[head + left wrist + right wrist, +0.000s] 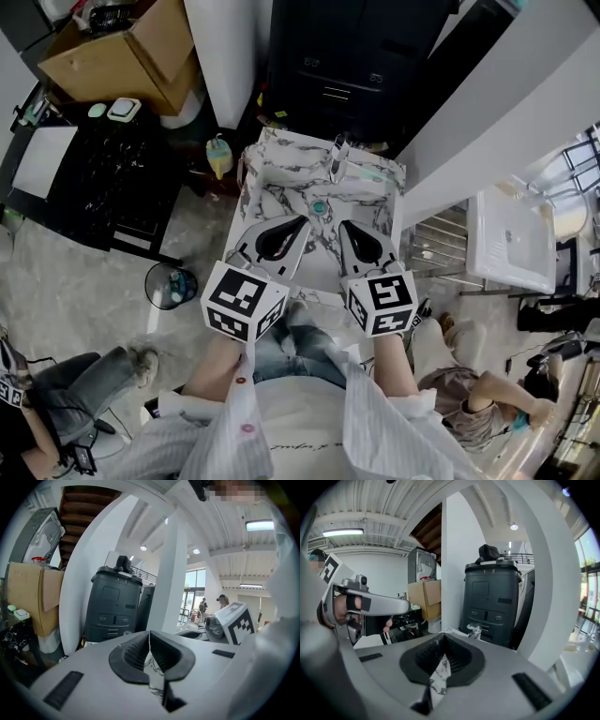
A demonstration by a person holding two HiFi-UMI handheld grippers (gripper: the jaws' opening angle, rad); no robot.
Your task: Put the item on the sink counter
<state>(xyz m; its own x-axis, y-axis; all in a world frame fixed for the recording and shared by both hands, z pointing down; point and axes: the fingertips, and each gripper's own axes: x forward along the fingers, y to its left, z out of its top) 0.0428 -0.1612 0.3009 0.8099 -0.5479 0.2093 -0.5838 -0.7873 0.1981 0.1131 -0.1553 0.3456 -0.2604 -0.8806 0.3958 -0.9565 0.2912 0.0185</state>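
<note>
A marble-patterned sink counter [281, 183] stands in front of me, with a chrome faucet [338, 159] at its back and a teal drain [319, 207] in the basin. Both grippers hover side by side over its near part. My left gripper [303, 225] is shut, its ribbed pads [138, 651] meeting with nothing between them. My right gripper [344, 226] is shut too, and its pads [454, 653] hold nothing. Marble shows through the slit below each pair of jaws. A yellow-green bottle [218, 156] stands on the floor left of the counter.
A dark grey cabinet [342, 66] stands behind the counter beside a white pillar [230, 47]. At left are a cardboard box [122, 52], a black table [103, 183] and a round bin [171, 286]. A white basin [514, 239] is at right. People sit nearby.
</note>
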